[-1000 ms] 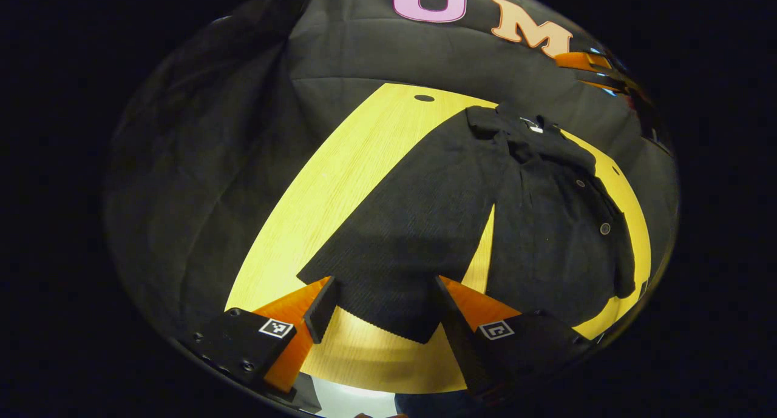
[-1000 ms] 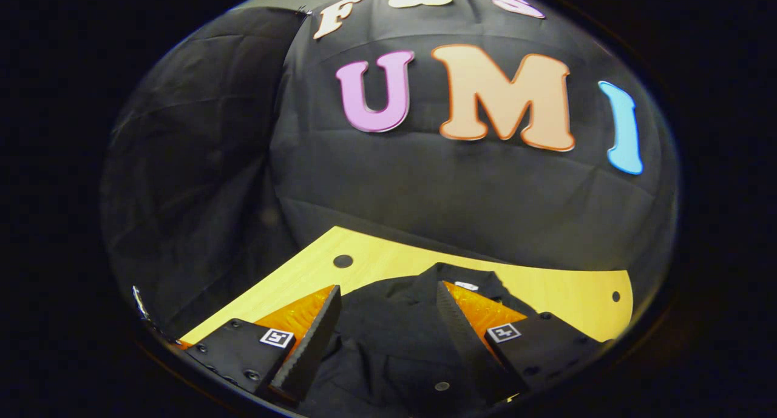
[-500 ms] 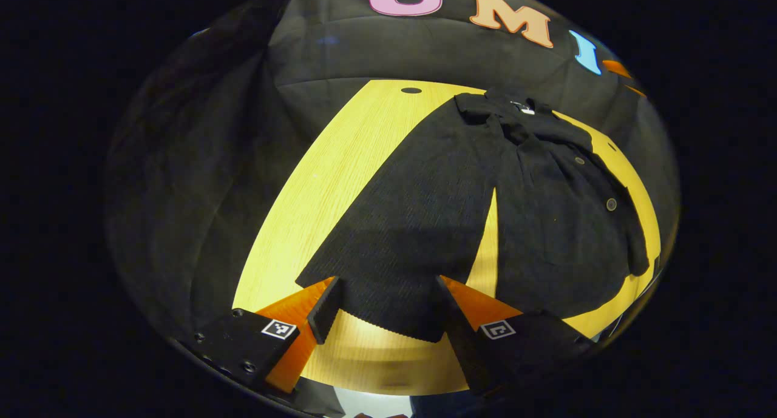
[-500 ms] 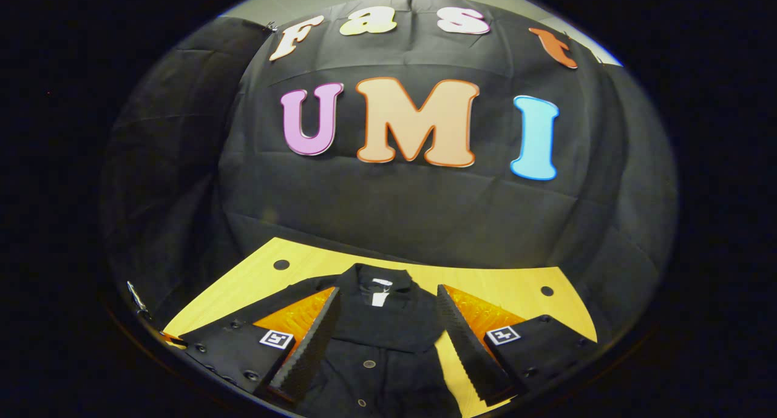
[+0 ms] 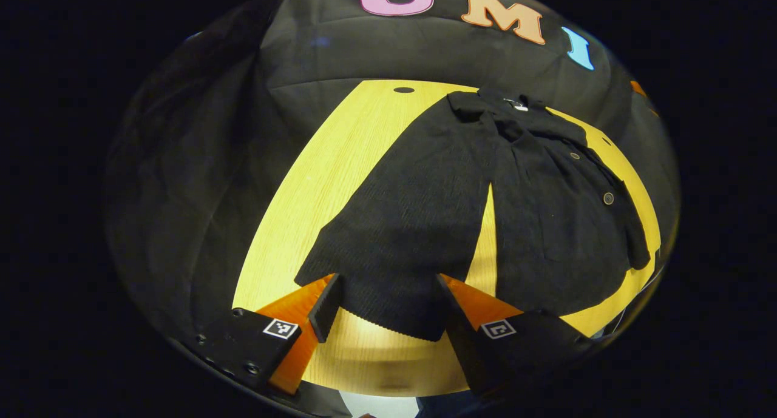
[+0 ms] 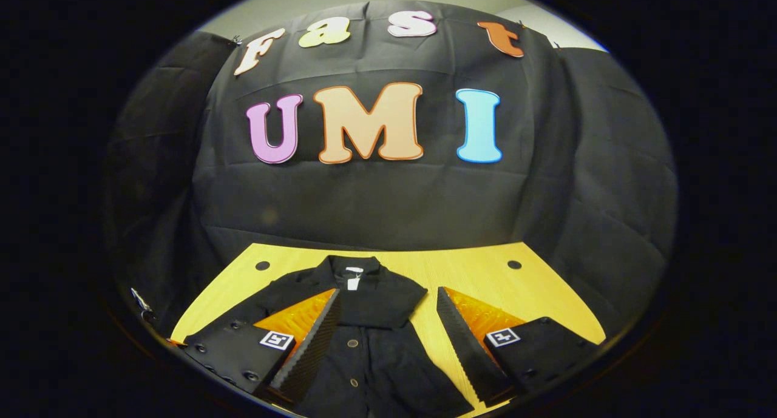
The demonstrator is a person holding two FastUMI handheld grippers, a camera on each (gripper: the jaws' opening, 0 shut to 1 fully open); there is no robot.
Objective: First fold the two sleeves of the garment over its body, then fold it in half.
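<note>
A black button-up garment point(image 5: 546, 224) lies flat on the yellow wooden table point(image 5: 328, 169), collar point(image 5: 485, 105) at the far end. One long sleeve point(image 5: 413, 224) spreads out from the shoulder toward me, and its cuff point(image 5: 394, 315) lies between the fingers of my left gripper point(image 5: 383, 293), which is open just above it. In the right gripper view the collar point(image 6: 353, 275) and the buttoned front point(image 6: 370, 357) lie below my right gripper point(image 6: 388, 321). It is open over the garment's chest and holds nothing.
The black cloth wall closes the table's far side and both ends. Small round holes point(image 6: 514, 264) sit near the table's back corners. Bare wood point(image 6: 485, 278) shows to the right of the garment and on the left of the spread sleeve.
My right gripper has swung rightward and lifted, so the collar slid from between its fingers toward the left. The left gripper barely shifted and stays over the cuff.
</note>
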